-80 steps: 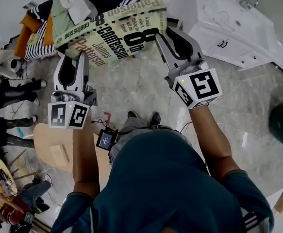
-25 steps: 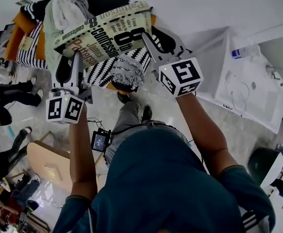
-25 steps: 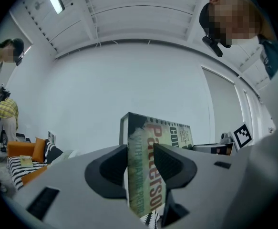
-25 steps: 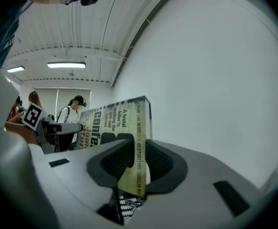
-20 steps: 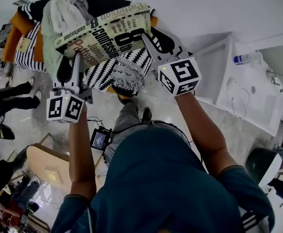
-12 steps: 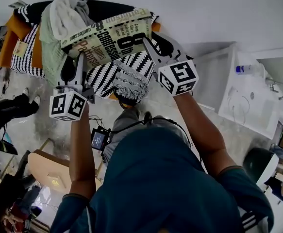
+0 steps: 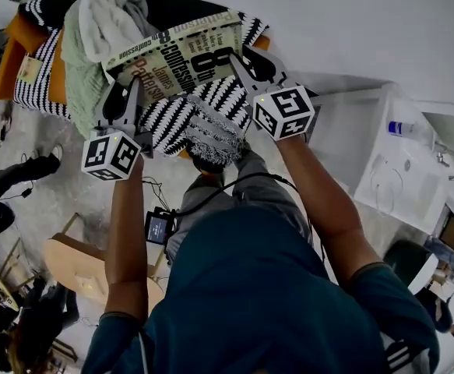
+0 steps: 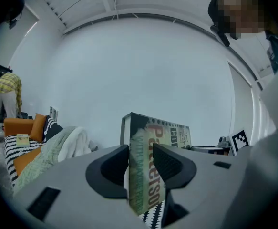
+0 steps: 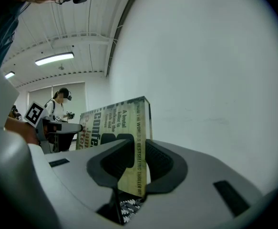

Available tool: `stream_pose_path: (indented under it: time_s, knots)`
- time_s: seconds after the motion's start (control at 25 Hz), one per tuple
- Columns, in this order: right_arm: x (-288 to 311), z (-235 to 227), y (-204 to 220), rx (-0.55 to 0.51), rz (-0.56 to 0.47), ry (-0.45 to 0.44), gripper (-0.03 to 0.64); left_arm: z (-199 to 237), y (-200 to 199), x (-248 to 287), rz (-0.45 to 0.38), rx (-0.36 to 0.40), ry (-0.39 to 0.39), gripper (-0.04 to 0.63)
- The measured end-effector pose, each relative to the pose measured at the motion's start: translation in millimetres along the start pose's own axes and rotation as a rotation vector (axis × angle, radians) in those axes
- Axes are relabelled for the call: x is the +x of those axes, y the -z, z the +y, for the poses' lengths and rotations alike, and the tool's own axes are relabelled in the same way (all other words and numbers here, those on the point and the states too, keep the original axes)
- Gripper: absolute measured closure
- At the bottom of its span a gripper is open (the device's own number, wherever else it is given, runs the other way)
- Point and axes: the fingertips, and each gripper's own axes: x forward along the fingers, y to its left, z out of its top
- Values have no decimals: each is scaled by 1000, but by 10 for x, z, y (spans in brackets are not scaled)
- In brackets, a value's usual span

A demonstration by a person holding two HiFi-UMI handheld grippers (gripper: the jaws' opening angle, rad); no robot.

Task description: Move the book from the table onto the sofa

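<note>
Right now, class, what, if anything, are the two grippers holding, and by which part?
The book, held by both grippers. The left gripper is clamped on the end of the cover printed Patterson, and the right gripper is clamped on the opposite end.

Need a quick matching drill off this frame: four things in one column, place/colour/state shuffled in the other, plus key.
Things:
1 book
2 blanket
3 bottle
4 striped throw

Place, colour or state:
a on the white counter, far right in the head view
b clamped at opposite edges by the left gripper and the right gripper
c pale green, heaped left of the book
d black and white, just below the book

Pairs: 1-b, 2-c, 3-a, 4-d
</note>
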Motion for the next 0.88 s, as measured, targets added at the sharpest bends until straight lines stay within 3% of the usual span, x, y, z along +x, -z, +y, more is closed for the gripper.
stream_pose_path:
  time_s: [0.36,0.64,0.88]
  knots:
    - [1127,-364,929,87,163,-102,514,826,802,649,144,-133,-170,446]
    - [1629,-420,1619,100,288,-169,512,1256,1482,771,224,-251,-280,446]
    - [1993,-564,2122,118,377,-182,512,1548,1945,1001,284,-301,-319,446]
